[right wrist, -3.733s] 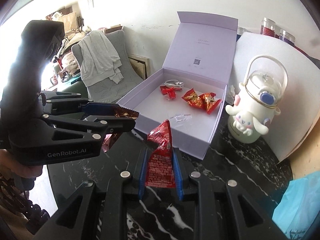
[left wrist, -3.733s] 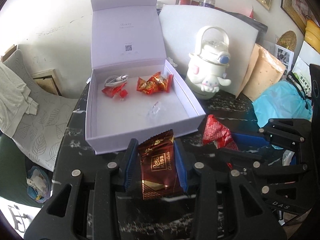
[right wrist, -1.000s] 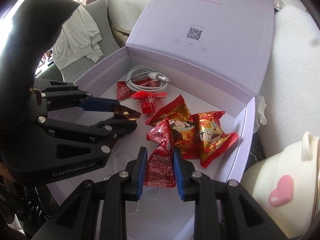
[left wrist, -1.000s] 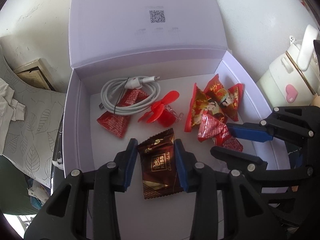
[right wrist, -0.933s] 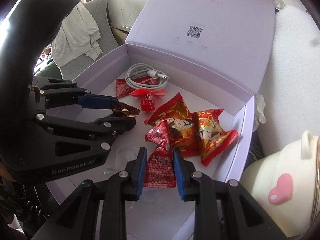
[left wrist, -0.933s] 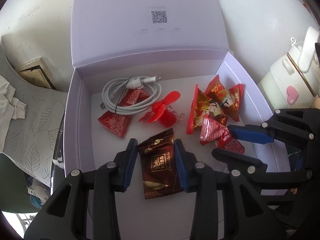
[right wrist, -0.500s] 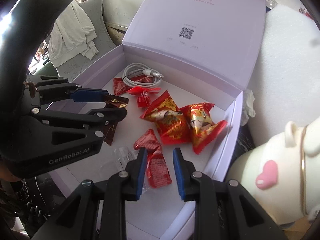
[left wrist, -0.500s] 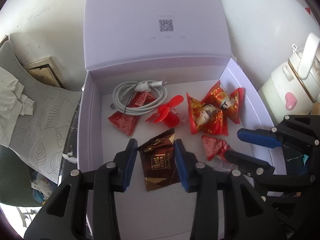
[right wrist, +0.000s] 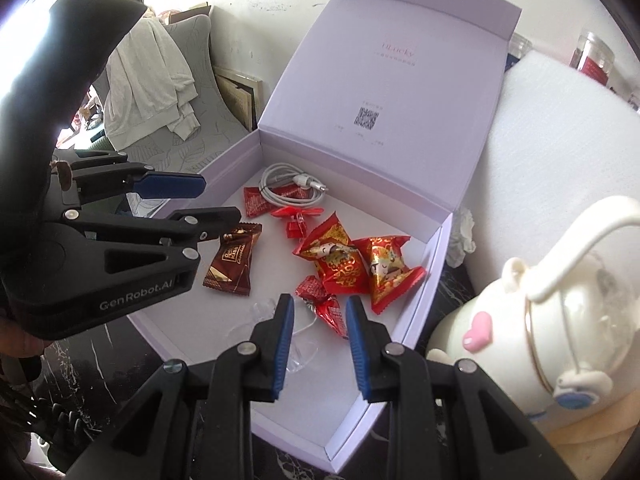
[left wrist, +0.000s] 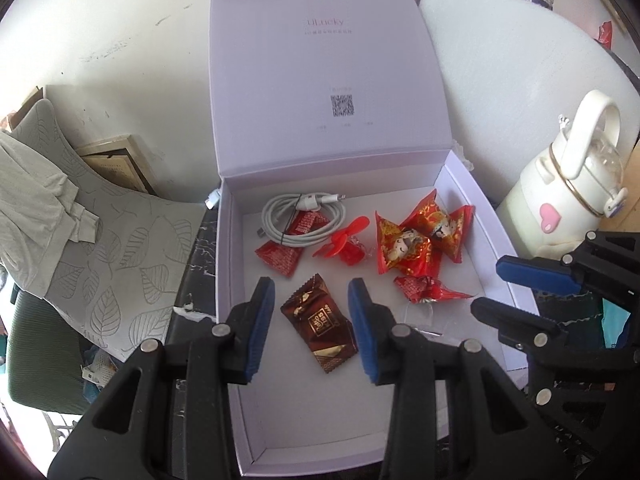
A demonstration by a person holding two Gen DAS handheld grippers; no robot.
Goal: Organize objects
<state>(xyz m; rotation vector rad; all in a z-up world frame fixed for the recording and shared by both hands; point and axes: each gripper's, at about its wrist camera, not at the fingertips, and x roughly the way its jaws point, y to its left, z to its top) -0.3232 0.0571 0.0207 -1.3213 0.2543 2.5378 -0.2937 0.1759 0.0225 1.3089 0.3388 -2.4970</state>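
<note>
Blue pads of my left gripper (left wrist: 311, 320) now stand apart, and the brown chocolate (left wrist: 319, 323) they clamped half a second ago lies loose between them on the floor of the lilac box (left wrist: 230, 264). My right gripper (right wrist: 320, 344) has likewise opened, its small red candy (right wrist: 323, 302) dropped beside the two big red packets (right wrist: 356, 262), near the cable (left wrist: 298, 216). Both deliveries look done, so I judge I can withdraw.

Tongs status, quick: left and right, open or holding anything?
Left tongs: open, empty; brown chocolate packet lies loose in the box.
Right tongs: open, empty; small red candy lies on the box floor.
</note>
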